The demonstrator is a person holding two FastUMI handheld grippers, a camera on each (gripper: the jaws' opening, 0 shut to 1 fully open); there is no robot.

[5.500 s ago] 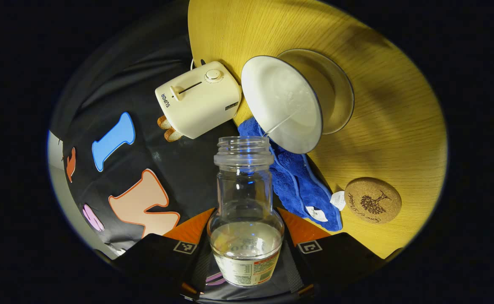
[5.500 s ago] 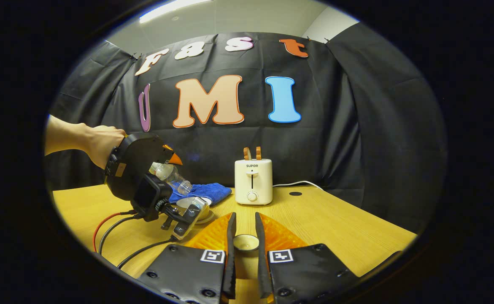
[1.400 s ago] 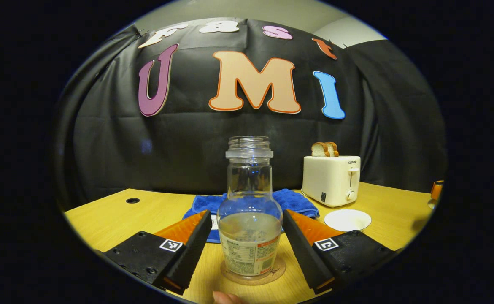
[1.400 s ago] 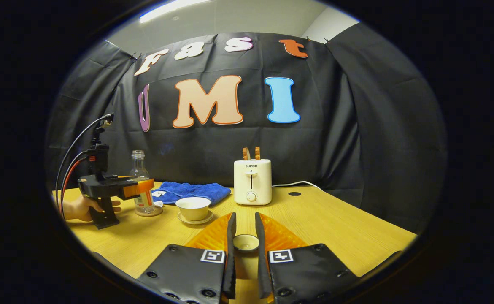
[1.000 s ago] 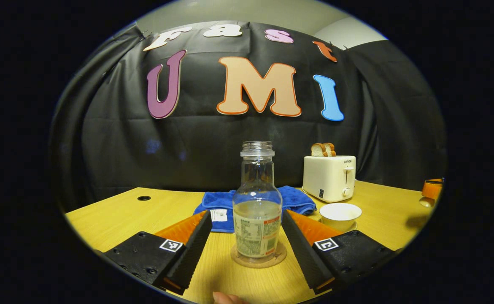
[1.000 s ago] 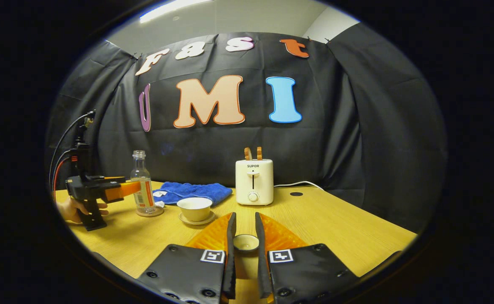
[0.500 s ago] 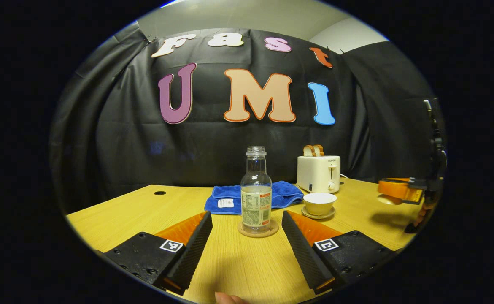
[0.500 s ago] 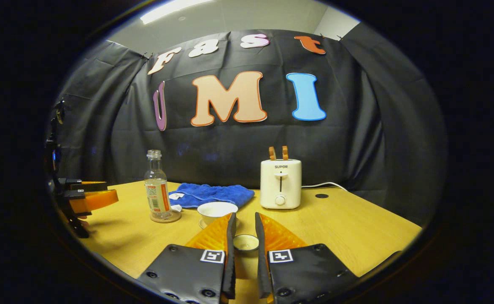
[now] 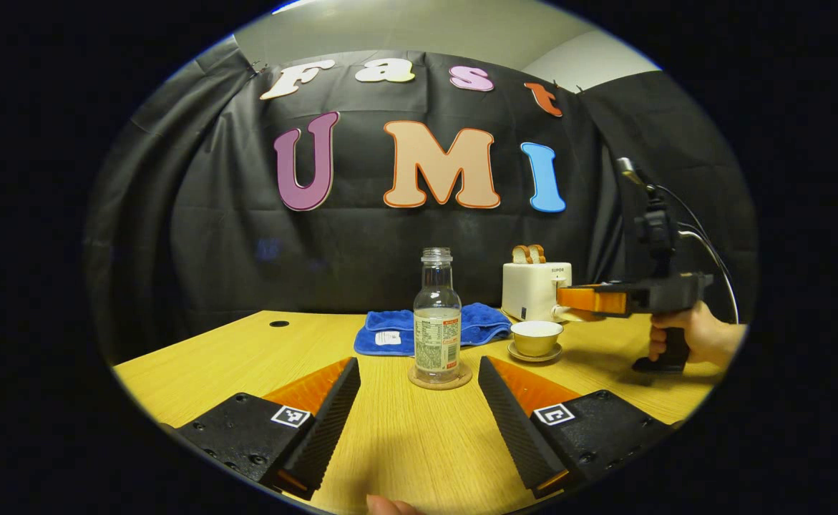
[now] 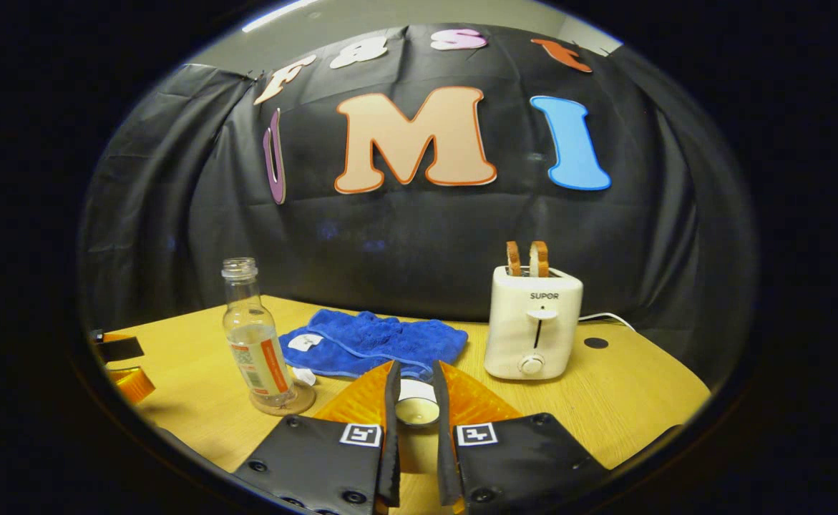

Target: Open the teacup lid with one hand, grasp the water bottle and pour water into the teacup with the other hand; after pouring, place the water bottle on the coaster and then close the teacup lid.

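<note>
The clear water bottle (image 9: 437, 322) stands upright on the cork coaster (image 9: 440, 378), partly filled. My left gripper (image 9: 419, 363) is open and well back from it, nothing between its fingers. To the bottle's right the pale teacup (image 9: 536, 337) sits on its saucer, uncovered. In the left gripper view my right gripper (image 9: 566, 300), held by a hand (image 9: 690, 340), hovers just above and behind the cup. In the right gripper view that gripper (image 10: 414, 369) is shut on the small teacup lid (image 10: 416, 410); the bottle (image 10: 254, 336) and coaster (image 10: 284, 403) stand to its left.
A blue towel (image 9: 476, 322) lies behind the bottle and cup. A cream toaster (image 10: 533, 329) with two bread slices stands at the back right, its cord trailing right. The wooden table (image 9: 247, 357) has bare room at the left and front.
My left gripper let go of the bottle on the coaster and drew back, open. My right gripper carried the lid forward and left, up over the teacup.
</note>
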